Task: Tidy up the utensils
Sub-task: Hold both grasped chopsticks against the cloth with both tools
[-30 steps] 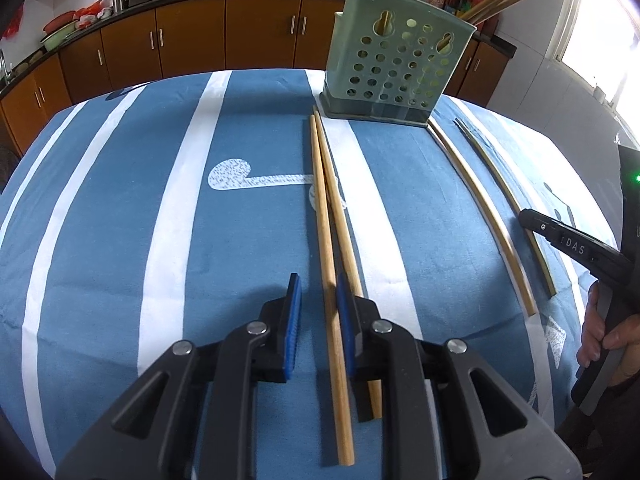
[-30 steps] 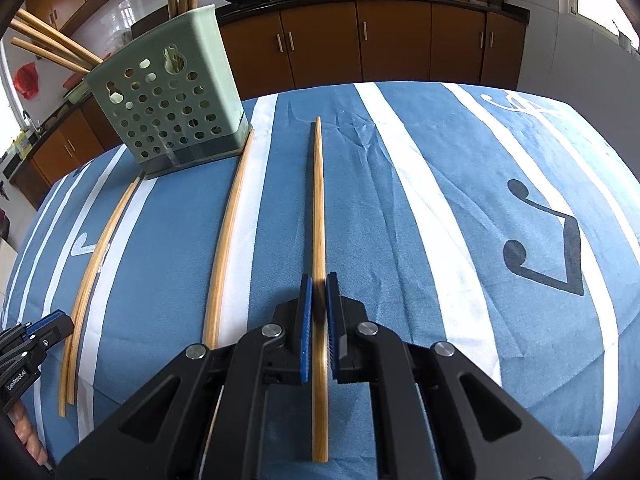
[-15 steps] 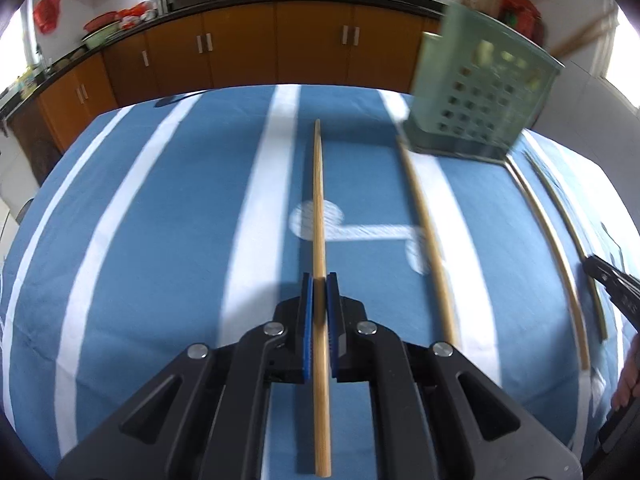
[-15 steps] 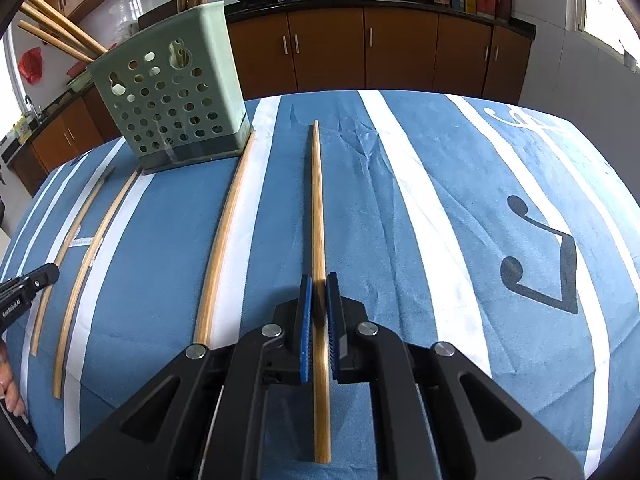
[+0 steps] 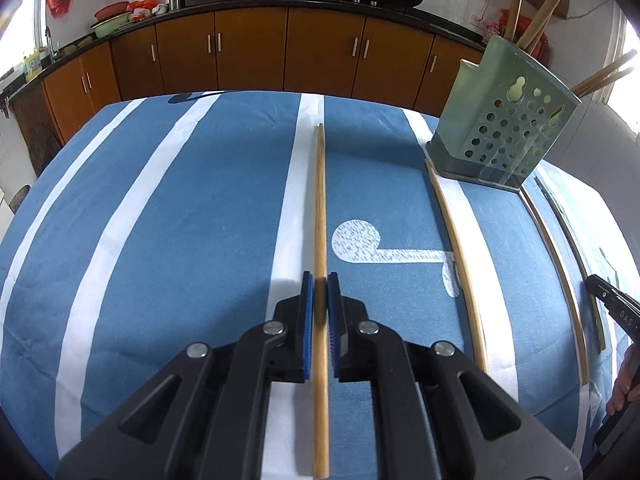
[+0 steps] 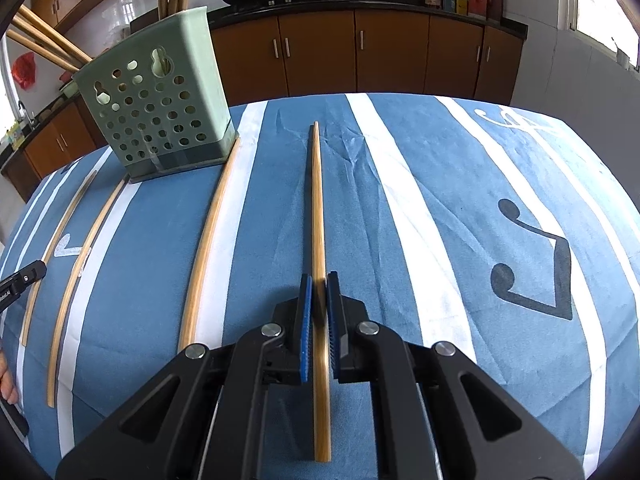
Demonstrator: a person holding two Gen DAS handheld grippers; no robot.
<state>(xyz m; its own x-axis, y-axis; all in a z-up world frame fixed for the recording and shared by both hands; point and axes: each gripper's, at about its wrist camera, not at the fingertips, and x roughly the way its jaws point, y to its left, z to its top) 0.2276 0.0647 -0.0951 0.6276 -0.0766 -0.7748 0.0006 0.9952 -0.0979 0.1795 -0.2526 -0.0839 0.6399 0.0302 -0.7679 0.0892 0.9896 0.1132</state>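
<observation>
Left gripper (image 5: 320, 300): blue pads closed on long pale wooden chopstick (image 5: 320, 208), stick clear of blue white-striped tablecloth (image 5: 160, 240), pointing forward, left of perforated green plastic utensil holder (image 5: 504, 136).

Right gripper (image 6: 319, 300): pads clamped on second bamboo chopstick (image 6: 317, 200), right of holder.

Loose chopstick (image 6: 208, 240) lies on cloth, far end touching holder base. Further chopsticks (image 6: 40, 40) stand inside holder.

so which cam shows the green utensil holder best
The right wrist view: the green utensil holder shows whole, its holes sharp, with chopsticks poking out. The left wrist view has it farther toward the edge, backlit by the window.
</observation>
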